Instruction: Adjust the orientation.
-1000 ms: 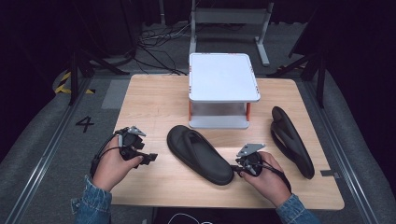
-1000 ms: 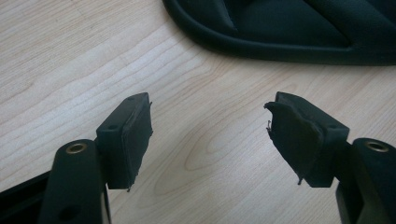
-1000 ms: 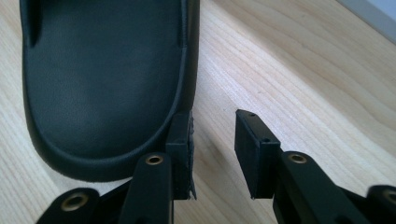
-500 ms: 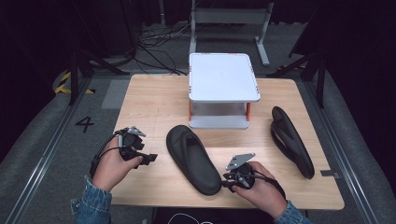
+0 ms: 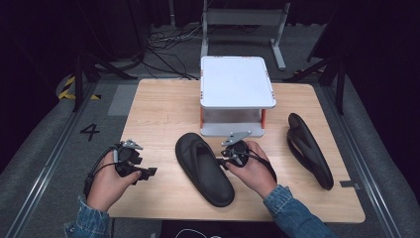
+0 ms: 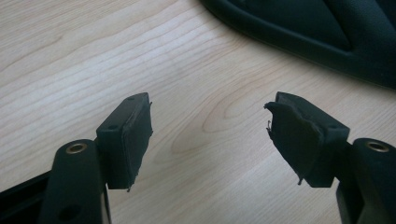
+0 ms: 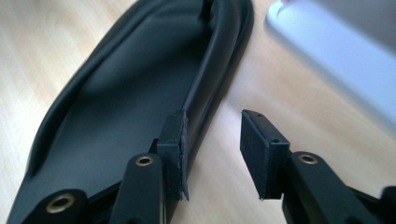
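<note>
Right gripper (image 5: 227, 159), jaws just opening, straddled near slipper (image 7: 140, 116) rim, unpinched; left gripper (image 5: 148, 172) spread, idle. Next: close, lift.

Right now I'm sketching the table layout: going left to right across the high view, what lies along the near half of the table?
Left claw → near slipper → right claw → far slipper.

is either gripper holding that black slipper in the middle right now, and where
Nothing is held. The right gripper straddles the near slipper's side rim with its pads apart, having just widened. The left gripper is open over bare table.
</note>
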Tool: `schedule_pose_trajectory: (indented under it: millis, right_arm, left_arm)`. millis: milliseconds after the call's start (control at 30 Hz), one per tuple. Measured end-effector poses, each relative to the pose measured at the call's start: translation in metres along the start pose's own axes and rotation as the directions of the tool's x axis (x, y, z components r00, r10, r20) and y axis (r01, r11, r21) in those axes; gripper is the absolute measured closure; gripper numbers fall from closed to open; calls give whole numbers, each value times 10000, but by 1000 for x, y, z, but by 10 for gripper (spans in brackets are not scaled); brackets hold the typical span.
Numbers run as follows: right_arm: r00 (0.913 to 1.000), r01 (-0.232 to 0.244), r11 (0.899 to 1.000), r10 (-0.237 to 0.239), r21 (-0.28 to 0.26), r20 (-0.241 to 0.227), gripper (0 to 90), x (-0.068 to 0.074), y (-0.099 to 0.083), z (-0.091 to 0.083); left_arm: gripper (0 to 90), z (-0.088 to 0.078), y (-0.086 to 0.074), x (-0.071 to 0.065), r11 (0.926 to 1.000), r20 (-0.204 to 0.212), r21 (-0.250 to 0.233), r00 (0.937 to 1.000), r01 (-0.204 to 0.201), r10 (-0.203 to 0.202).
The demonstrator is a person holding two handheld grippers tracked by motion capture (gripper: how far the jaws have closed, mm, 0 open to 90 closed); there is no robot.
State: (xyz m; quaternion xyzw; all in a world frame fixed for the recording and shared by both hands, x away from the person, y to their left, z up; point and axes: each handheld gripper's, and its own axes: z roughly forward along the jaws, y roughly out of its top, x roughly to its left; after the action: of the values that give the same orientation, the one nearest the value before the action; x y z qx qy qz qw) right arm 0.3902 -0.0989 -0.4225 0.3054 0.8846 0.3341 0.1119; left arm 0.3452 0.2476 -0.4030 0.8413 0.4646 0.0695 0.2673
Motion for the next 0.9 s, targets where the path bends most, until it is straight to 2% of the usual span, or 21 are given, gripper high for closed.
schedule_pose_trajectory:
  millis: [100, 200, 300, 333, 367, 433, 500, 633, 767, 833, 867, 900]
  right_arm:
    - [10000, -7, 9999, 6, -147, -70, 619, -1, 7, 0]
    - [9959, -563, 9964, 514, -639, -750, 561, -2, 13, -5]
    - [9956, -443, 9976, 397, -537, -843, 523, 4, 17, 2]
    - [9962, -357, 9982, 317, -476, -808, 527, 6, 18, 5]
    - [9982, -308, 9995, 302, -109, -524, 580, 9, 19, 16]
    - [9987, -319, 9995, 319, 19, -389, 598, 9, 19, 20]
    - [9992, -347, 9991, 343, 225, 181, 736, 10, 18, 24]
    - [9930, -1175, 9930, 1173, 146, 168, 800, 6, 14, 16]
    - [9876, -1483, 9888, 1489, -162, 501, 832, 3, 4, 3]
    - [9830, -1736, 9846, 1746, -212, 572, 837, -1, -4, -4]
    - [9766, -1988, 9798, 2000, -237, 788, 839, -5, -14, -10]
    - [9766, -1988, 9798, 2000, -237, 788, 839, -5, -14, -10]
  left_arm:
    - [304, -4, -5, 1, 9999, -73, -59, 9999, 132, -132]
    - [304, -6, -8, 2, 9998, -76, -87, 9998, 203, -204]
    - [304, -6, -9, 2, 9998, -114, -11, 9997, 196, -196]
    - [304, -6, -10, 2, 9998, -90, 8, 9998, 188, -188]
    - [304, -5, -10, 1, 9998, -114, -8, 9997, 223, -223]
    - [304, -6, -9, 1, 9998, -114, -70, 9997, 200, -201]
    - [304, -6, -8, 1, 9998, -84, -79, 9998, 199, -200]
    - [304, -2, -5, 3, 9999, -51, 16, 9999, 107, -107]
    - [304, 1, 0, 0, 10000, 74, 21, 10000, -52, 52]
    - [304, 2, 3, -1, 9999, 72, 1, 9999, -106, 106]
    - [304, 3, 6, -2, 9998, 108, 16, 9998, -190, 189]
    - [304, 3, 6, -2, 9998, 108, 16, 9998, -190, 189]
